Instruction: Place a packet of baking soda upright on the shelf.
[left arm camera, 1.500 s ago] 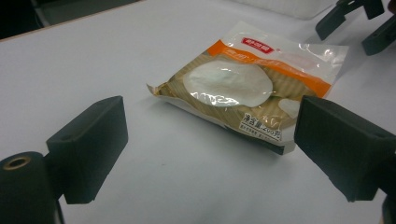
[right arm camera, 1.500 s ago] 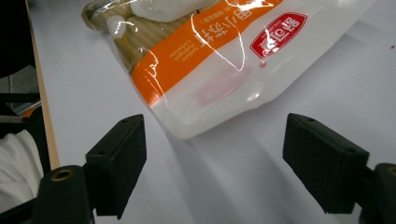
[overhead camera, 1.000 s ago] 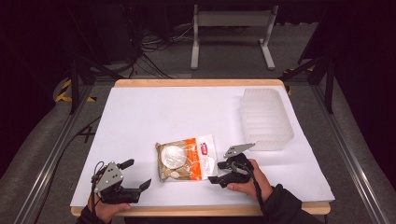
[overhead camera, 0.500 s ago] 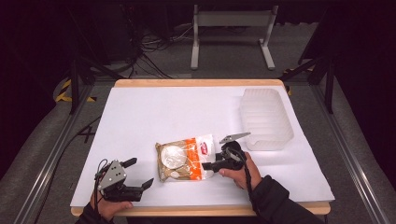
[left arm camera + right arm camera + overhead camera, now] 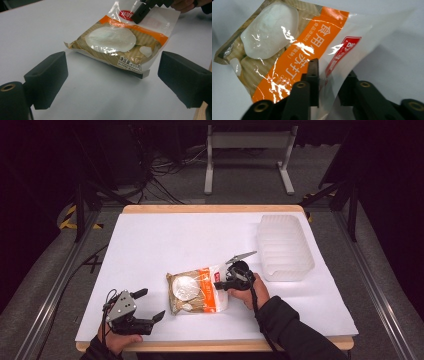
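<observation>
A: High view first: where is the food packet (image 5: pixel 196 291)?

B: Flat on the white table (image 5: pixel 165 245), near the front edge and about midway between the left and right edges. It is clear plastic with an orange band, a red label and a round white piece inside.

A: And the right gripper (image 5: pixel 226 284)?

B: At the packet's right end. In the right gripper view its 2 jaws are clamped on the packet's clear edge, 1 on each side of the film, and that end is lifted off the table.

A: Does the left gripper view agree?

B: Yes. A black jaw of the right gripper presses on the packet's far end by the red label, with a hand (image 5: pixel 185 4) behind it.

A: The left gripper (image 5: pixel 151 306)?

B: Near the front left corner, held by the left hand (image 5: pixel 119 340). Its jaws are spread wide with only bare table between them, the packet just beyond their tips.

A: Anything else on the table?

B: 1 translucent ribbed plastic container (image 5: pixel 283 248) along the right edge, apart from the packet.
</observation>
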`<state>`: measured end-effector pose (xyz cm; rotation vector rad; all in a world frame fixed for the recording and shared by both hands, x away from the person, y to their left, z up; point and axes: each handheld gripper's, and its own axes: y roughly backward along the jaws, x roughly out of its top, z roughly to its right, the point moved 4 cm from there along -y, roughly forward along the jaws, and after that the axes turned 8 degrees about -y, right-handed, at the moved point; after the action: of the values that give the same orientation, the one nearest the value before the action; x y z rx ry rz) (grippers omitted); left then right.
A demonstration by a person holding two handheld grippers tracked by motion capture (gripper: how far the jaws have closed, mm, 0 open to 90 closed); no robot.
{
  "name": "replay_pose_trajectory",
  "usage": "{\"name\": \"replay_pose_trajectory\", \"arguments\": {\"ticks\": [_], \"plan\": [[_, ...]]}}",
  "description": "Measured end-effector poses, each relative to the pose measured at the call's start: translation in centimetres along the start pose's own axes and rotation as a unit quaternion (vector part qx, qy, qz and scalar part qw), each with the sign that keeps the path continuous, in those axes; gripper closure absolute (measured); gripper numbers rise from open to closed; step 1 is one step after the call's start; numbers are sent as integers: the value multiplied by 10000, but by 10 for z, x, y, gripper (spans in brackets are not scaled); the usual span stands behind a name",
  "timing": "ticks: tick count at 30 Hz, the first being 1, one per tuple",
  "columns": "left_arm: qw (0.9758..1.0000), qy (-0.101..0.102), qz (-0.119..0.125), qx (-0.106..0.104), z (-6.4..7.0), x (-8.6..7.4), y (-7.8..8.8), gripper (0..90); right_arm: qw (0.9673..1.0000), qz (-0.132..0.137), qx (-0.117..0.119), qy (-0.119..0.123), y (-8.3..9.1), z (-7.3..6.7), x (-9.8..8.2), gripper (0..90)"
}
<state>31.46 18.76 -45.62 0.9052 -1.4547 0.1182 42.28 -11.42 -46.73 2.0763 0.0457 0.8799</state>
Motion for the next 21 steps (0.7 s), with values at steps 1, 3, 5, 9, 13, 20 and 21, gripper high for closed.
{"name": "replay_pose_trajectory", "arguments": {"ticks": [1, 3, 5, 9, 13, 20, 21], "plan": [[10000, 0, 0, 0, 0, 0, 0, 101, 10000, 21, 42, 41, 0, -2, 0, 841], [10000, 4, 4, -7, 0, 0, 0, 101, 9999, 26, 52, 116, 1, -3, 1, 867], [10000, 5, -3, -18, -1, -1, 0, 100, 9997, 12, 51, 234, 1, -5, 3, 899], [10000, 14, 3, -44, -1, -1, -1, 101, 9988, -21, 76, 492, 7, -10, 11, 900], [10000, 21, 2, -64, -1, -1, -1, 101, 9967, 23, 120, 800, 21, -20, 25, 900], [10000, 33, 16, -90, -1, -1, 0, 103, 9906, 42, 84, 1363, 44, -37, 51, 900], [9999, 32, 16, -99, -1, -2, 0, 103, 9892, 25, 58, 1462, 47, -39, 54, 900]]}}
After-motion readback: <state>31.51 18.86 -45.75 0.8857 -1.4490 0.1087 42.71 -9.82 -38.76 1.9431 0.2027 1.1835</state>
